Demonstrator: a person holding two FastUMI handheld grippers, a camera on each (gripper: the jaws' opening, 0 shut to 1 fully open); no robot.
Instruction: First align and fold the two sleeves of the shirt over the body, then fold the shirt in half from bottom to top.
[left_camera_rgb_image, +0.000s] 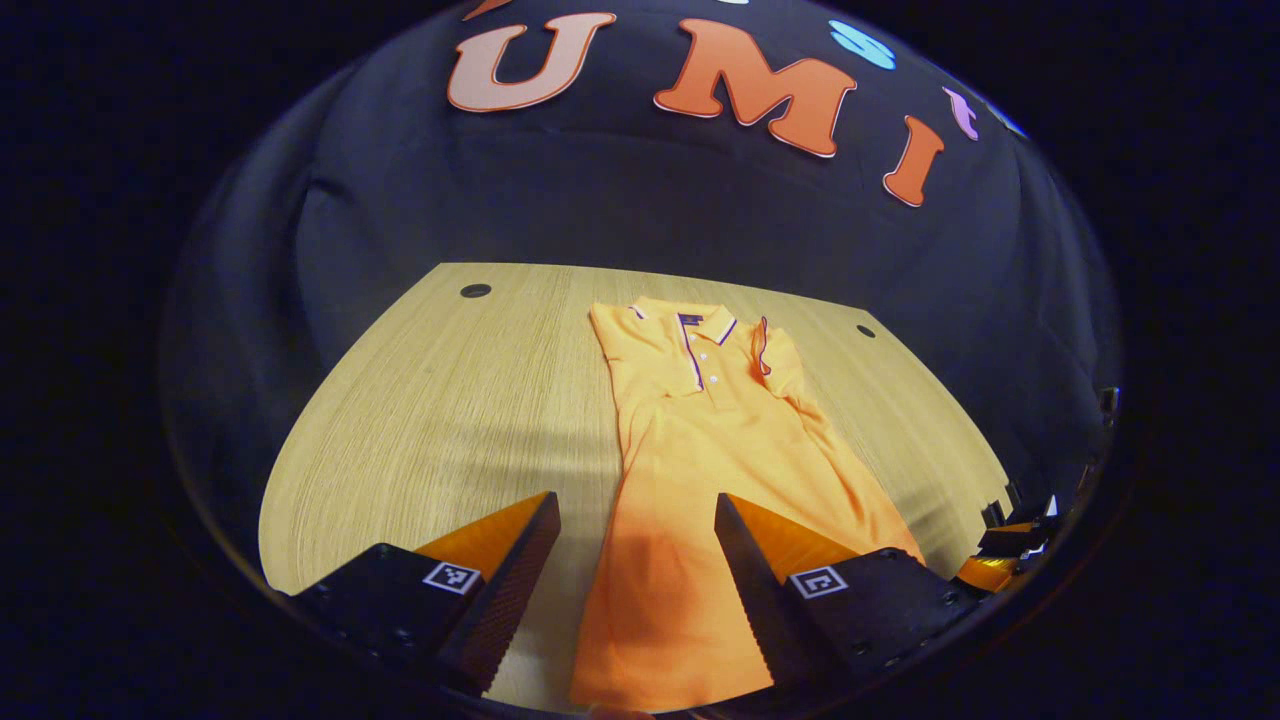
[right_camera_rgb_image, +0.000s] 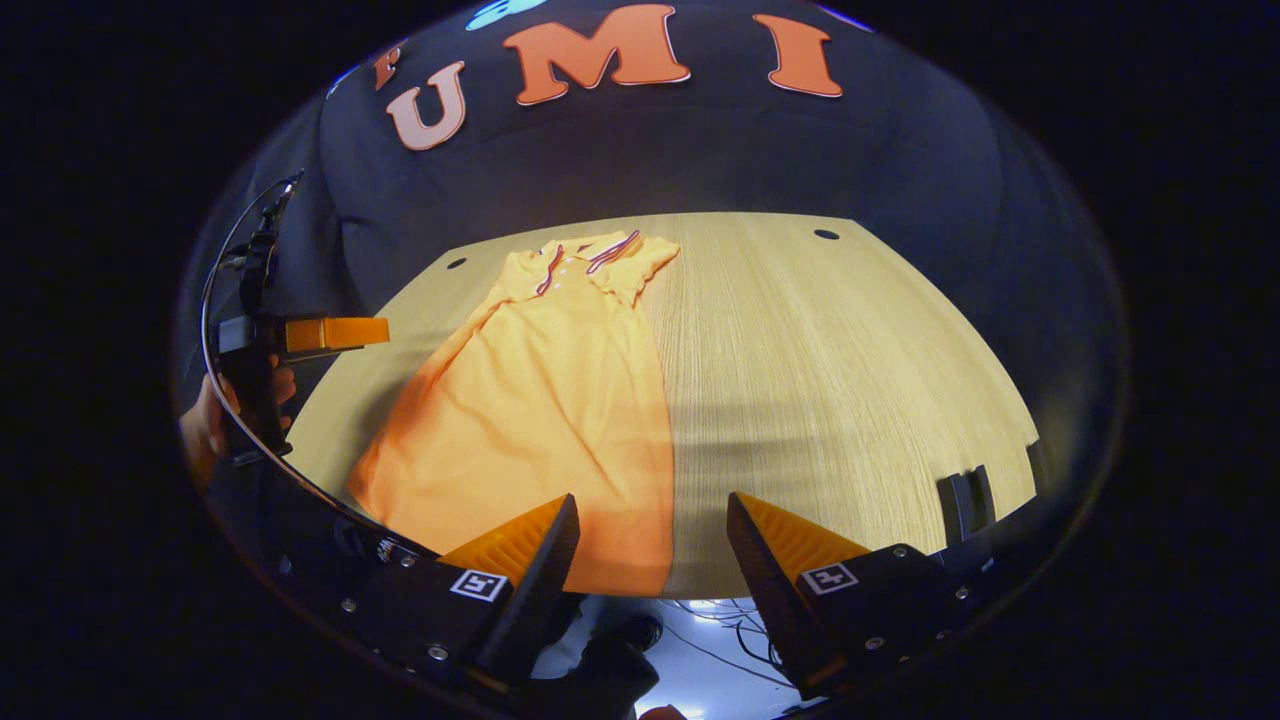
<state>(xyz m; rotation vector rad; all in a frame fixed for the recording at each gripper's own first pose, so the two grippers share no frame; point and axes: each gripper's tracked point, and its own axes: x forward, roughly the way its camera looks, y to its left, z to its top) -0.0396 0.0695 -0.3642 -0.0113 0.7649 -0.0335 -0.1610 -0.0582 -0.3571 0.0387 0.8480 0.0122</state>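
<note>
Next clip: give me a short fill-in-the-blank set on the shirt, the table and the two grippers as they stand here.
1. The orange polo shirt lies flat on a ______ table.
2. Both sleeves are already folded ______ the body.
3. The left gripper has its fingers ______, with the shirt's bottom part between them in its view.
4. The right gripper hovers at the table's near edge, holding ______.

Missing words: wooden; over; open; nothing

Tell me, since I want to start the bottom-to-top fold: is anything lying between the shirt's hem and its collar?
Nothing visible does. The shirt lies flat on the table, sleeves already folded in, with bare fabric from hem to collar. Both the left gripper and the right gripper hover open near the hem.
</note>
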